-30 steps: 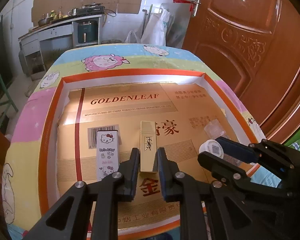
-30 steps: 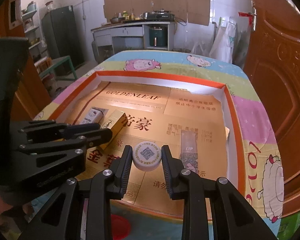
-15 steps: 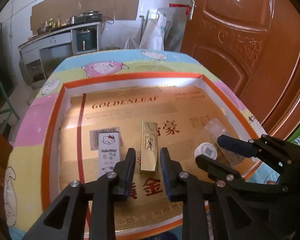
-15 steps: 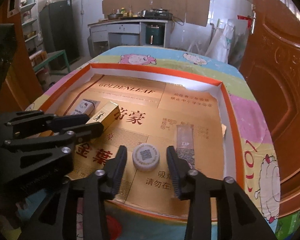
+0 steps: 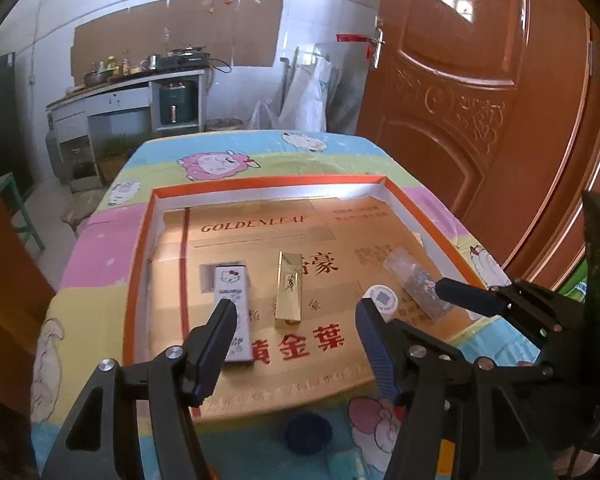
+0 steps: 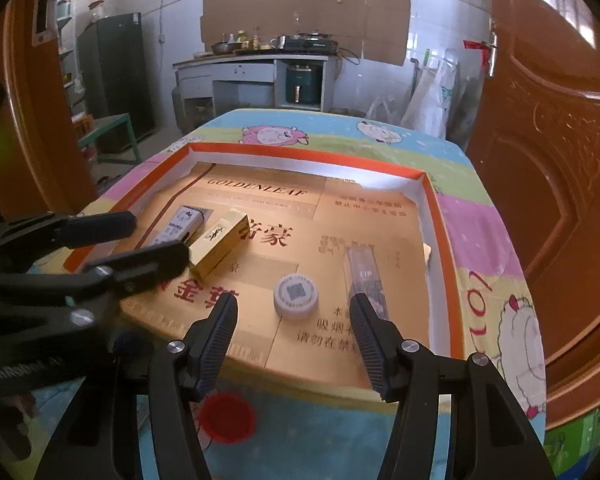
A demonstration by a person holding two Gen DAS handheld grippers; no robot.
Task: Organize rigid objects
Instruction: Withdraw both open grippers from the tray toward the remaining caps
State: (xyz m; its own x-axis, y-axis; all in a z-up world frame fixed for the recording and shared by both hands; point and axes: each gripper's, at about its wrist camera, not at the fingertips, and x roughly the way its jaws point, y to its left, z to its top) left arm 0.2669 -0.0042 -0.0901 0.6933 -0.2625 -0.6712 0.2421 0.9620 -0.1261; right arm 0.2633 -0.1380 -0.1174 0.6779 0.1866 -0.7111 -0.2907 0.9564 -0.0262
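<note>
A shallow orange-rimmed tray (image 5: 140,264) lined with printed cardboard holds a white cartoon-cat box (image 5: 232,300), a gold box (image 5: 288,288), a round white lid-shaped jar (image 5: 383,298) and a clear tube box (image 5: 416,284). My left gripper (image 5: 295,310) hovers at the near end of the gold box, jaws still opening wide, touching nothing. My right gripper (image 6: 294,304) sits just short of the white jar (image 6: 296,294), jaws also opening, pads clear of it. The gold box (image 6: 218,246) lies flat beside the cat box (image 6: 180,226). One right finger (image 5: 468,298) reaches over the clear box.
The tray rests on a table with a pastel sheep-print cloth (image 6: 484,240). A blue cap (image 5: 308,434) and a red cap (image 6: 228,418) lie on the cloth in front of the tray. A brown door (image 5: 480,100) stands close on the right.
Both grippers went from shut to wide open, letting go of the gold box and the white jar. Both have drawn back from the tray, the left one also rising.
</note>
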